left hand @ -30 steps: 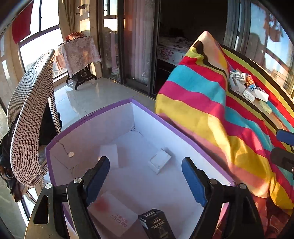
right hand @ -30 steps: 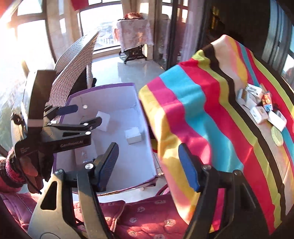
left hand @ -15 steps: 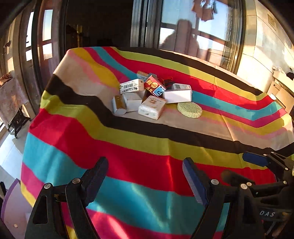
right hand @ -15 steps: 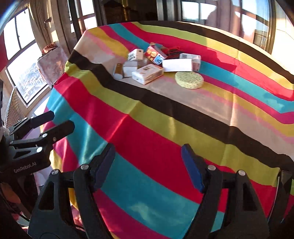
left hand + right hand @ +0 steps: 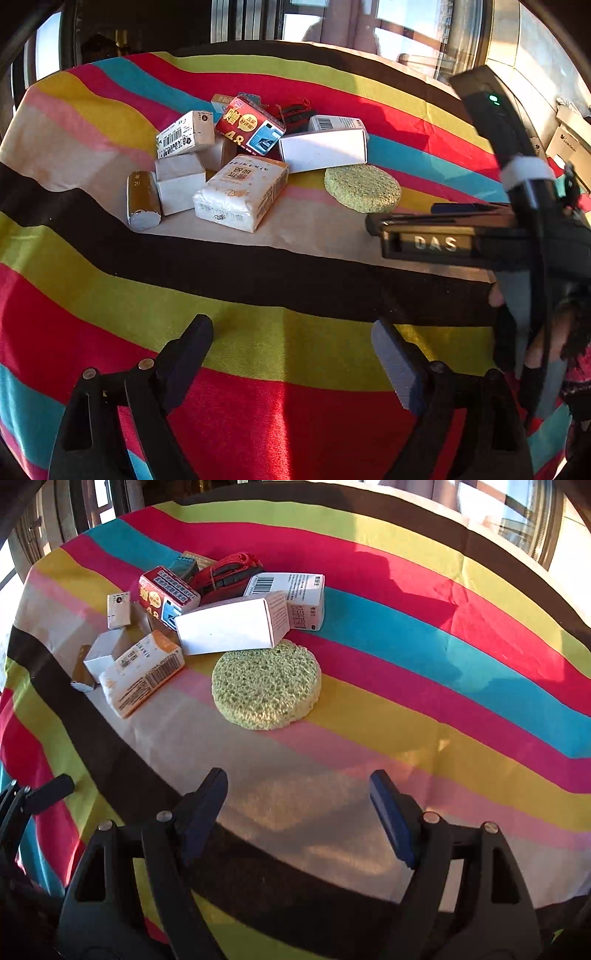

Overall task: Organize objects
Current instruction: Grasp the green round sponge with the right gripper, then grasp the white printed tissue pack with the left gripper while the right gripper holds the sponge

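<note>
Step in hand, as judged: approach before a pick. Both tongs are hanging spread and empty over the near side of the striped worktop (image 5: 424, 657).

The right tongs (image 5: 297, 805) are pointing at the green round sponge (image 5: 266, 685), which is lying flat just right of the pile, its far edge touching or tucked under the long white box (image 5: 229, 626).

The left tongs (image 5: 291, 354) are facing the white tissue pack (image 5: 242, 192) at the near edge of the pile, well short of it.

Next move, likely: the right tongs are needing to drop low, straddle the thin sponge and close without dragging the cloth.

Legible writing: "48" on the red carton (image 5: 249, 125); "DAS" on the right tool's side. Barcodes are showing; the remaining print is too small to read.
</note>
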A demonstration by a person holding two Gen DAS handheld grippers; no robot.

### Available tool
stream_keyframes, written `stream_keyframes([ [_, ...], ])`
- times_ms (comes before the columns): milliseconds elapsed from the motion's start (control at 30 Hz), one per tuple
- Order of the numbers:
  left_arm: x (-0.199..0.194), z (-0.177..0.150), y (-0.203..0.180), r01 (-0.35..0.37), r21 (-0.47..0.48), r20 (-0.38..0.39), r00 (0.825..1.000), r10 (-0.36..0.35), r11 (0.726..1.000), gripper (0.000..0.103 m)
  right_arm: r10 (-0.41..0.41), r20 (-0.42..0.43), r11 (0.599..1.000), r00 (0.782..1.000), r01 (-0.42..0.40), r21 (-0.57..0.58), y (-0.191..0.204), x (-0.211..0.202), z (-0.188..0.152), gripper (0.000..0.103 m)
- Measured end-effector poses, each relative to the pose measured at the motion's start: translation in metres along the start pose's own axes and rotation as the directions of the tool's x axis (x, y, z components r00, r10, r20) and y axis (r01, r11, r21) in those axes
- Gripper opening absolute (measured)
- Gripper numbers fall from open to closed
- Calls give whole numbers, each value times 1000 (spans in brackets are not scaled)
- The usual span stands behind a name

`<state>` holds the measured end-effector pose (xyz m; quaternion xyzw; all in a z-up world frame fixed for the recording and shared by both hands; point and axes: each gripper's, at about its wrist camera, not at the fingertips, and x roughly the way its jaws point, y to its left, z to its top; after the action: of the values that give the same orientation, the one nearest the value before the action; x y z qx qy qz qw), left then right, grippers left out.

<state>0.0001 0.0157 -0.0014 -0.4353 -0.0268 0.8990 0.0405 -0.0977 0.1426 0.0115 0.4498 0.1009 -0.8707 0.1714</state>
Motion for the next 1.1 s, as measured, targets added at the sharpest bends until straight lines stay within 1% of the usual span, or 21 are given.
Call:
stream_keyframes([
  [33,0,0,0,0,2,-2,1000,0,1000,91,1,-2,1000,1000,-1,-1,3,7,8,88],
  [67,1,0,-1,-6,5,-3,1000,6,1000,91,11,-5,1000,1000,-11,2,7,13,16,91],
  [100,1,-1,-1,-8,5,-4,1000,8,1000,91,9,-12,1000,1000,-9,-6,11,19,24,96],
  [167,0,-1,-1,-9,6,-5,1000,9,1000,91,25,-13,999,1000,-25,-27,18,29,36,99],
  [233,-1,-2,-1,-7,5,-5,1000,8,1000,91,36,-9,999,999,-36,-37,19,33,42,99],
  [267,-1,-3,0,-8,4,-4,1000,8,1000,92,39,-4,998,999,-39,-40,18,31,42,92],
  [300,-1,-3,0,-9,4,-5,1000,9,1000,92,30,15,999,999,-30,-39,17,26,40,82],
  [333,-1,-3,0,-13,2,-5,1000,13,1000,92,17,2,999,1000,-17,-36,14,22,36,82],
  [400,-2,-4,1,-15,2,-6,1000,15,1000,93,16,5,999,1000,-16,-32,9,10,19,82],
  [533,-3,-4,0,-21,8,-11,1000,21,1000,95,16,22,1000,1000,-16,-11,-7,-23,-29,82],
  [633,-3,-3,0,-34,11,-16,999,34,999,96,0,28,1000,1000,0,11,-19,-49,-66,82],
  [733,0,-2,-2,-50,26,-39,998,51,998,102,-16,44,1000,999,15,24,-29,-66,-93,82],
  [800,6,3,-3,-62,47,-56,996,65,997,103,-21,49,999,999,19,33,-33,-71,-101,82],
  [900,16,17,3,-74,46,-79,994,78,996,103,-25,55,999,998,24,25,-27,-69,-101,82],
  [933,20,24,7,-96,41,-80,992,99,995,103,-23,54,999,998,22,26,-27,-64,-94,82],
  [967,25,31,12,-120,33,-81,989,123,992,103,-21,54,999,998,19,28,-27,-64,-94,83],
  [1100,47,64,32,-157,-6,-115,981,155,988,103,-20,52,999,998,18,30,-26,-55,-85,83],
])
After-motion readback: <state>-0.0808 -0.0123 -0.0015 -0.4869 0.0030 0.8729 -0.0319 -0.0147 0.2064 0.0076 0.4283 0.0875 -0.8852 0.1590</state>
